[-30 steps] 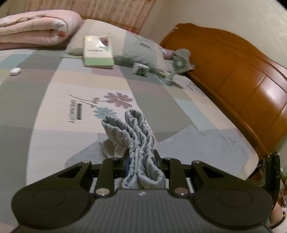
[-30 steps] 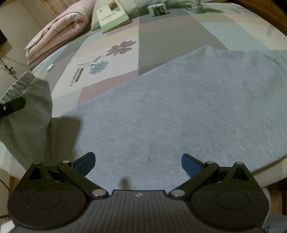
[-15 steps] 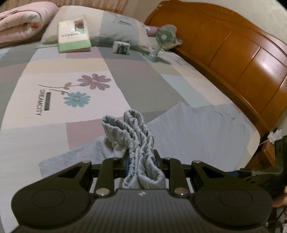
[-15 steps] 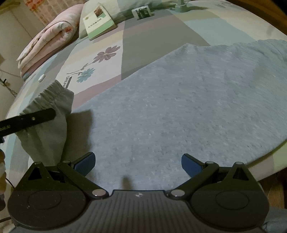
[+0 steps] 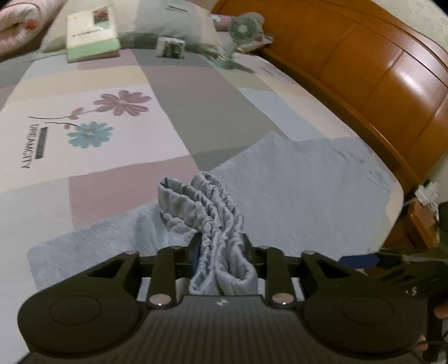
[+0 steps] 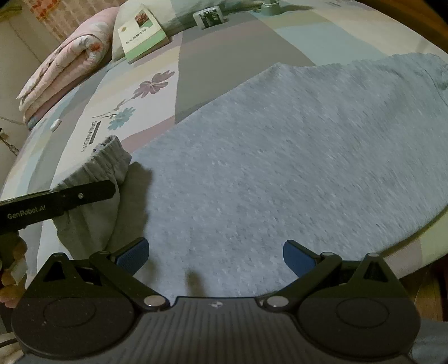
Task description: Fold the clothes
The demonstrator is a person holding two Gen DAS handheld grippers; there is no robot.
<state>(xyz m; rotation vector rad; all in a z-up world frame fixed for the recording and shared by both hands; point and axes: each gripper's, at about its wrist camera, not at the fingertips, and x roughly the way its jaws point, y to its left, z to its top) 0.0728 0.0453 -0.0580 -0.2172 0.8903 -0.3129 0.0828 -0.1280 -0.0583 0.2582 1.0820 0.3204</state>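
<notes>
**Grey garment's gathered waistband in the left gripper, right gripper spread above the cloth**

Left wrist view: The left gripper point(image 5: 221, 249) is seen at 6 o'clock with the bunched elastic waistband point(image 5: 207, 207) of a grey garment point(image 5: 302, 201) between its 2 fingers. Its jaws are opening, yet the cloth is still pinched between the pads. The waistband is folded into 2 ridged loops that rise toward 12 o'clock from the gripper. The rest of the garment is spread flat on the bed point(image 5: 173, 112), from 9 o'clock to 3 o'clock, reaching the bed's edge at 3 o'clock. A flower print point(image 5: 112, 114) with lettering is seen at 10 o'clock. At 12 o'clock a book point(image 5: 92, 30), a small box point(image 5: 170, 47) and a small green fan point(image 5: 240, 30) are laid by a pillow point(image 5: 173, 19). A wooden headboard point(image 5: 378, 84) runs from 1 o'clock to 3 o'clock.

Right wrist view: The right gripper point(image 6: 215, 253) is held released, its blue pads point(image 6: 134, 253) wide apart and nothing between them, above the flat grey garment point(image 6: 280, 168), which fills the centre. At 9 o'clock the left gripper's finger point(image 6: 70, 197) is seen against the lifted waistband point(image 6: 98, 173). A hand point(image 6: 11, 266) is partly visible at 8 o'clock. A folded pink quilt point(image 6: 70, 61) lies at 10 o'clock, the book point(image 6: 140, 30) at 11 o'clock.
</notes>
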